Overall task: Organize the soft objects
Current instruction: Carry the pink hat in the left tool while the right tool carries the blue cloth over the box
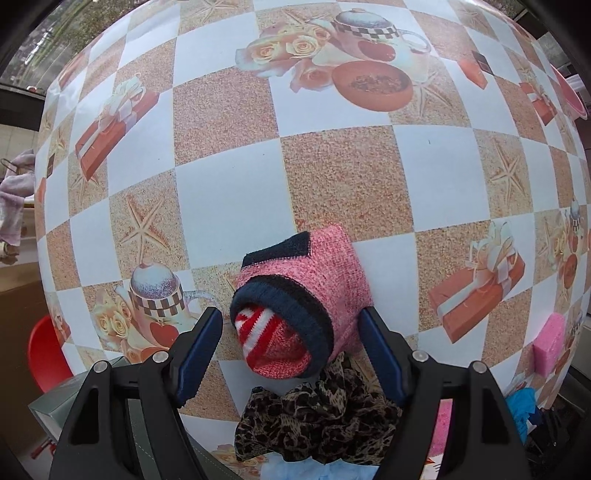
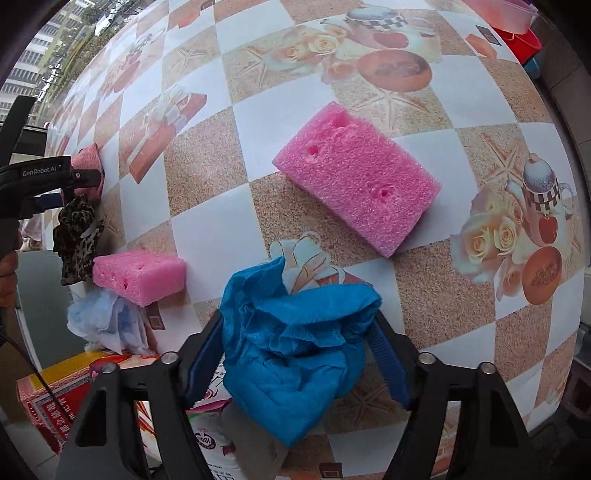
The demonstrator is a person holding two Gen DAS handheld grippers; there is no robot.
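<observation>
Left claw (image 1: 291, 350) gapes around the pink knitted sock roll (image 1: 299, 302), left pad clear; right claw (image 2: 295, 354) squeezes the crumpled blue cloth (image 2: 295, 339) beside it.

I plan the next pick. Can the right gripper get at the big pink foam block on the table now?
Probably not directly: the right gripper has a crumpled blue cloth between its jaws. Beyond that, the way to the pink foam block looks free.

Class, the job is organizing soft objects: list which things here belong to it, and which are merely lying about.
Belong:
rolled sock
leopard-print cloth
blue cloth
large pink sponge
small pink sponge
pale crumpled cloth

Lying about:
red printed box
pink tub
</observation>
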